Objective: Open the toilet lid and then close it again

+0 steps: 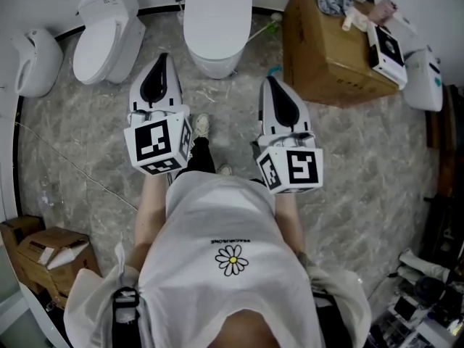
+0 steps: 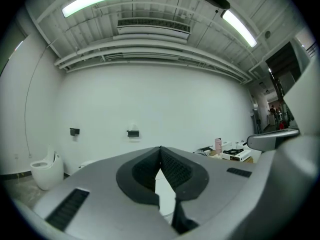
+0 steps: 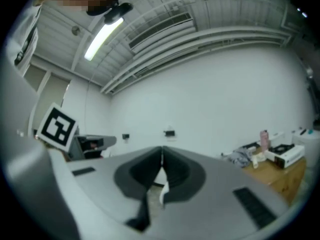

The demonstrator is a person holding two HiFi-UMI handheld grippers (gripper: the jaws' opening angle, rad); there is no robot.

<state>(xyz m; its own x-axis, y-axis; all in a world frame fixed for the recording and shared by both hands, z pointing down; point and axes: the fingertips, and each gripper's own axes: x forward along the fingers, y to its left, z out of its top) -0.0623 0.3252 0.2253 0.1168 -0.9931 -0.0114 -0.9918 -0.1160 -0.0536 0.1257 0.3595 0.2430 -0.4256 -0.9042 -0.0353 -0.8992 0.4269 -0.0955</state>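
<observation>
Nearest us, we hold the left gripper [image 1: 162,58] and right gripper [image 1: 270,80] level above the marble floor [image 1: 362,165], both clenched empty, jaws meeting at the tips. Beyond, between them, stands the toilet [image 1: 214,53], its lid [image 1: 217,6] down. A cardboard box [image 1: 326,56] sits far right

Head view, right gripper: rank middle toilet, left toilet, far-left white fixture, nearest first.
From the right gripper:
1. middle toilet, just ahead and to its left, lid down.
2. left toilet, further left.
3. far-left white fixture, at the frame's left edge.
</observation>
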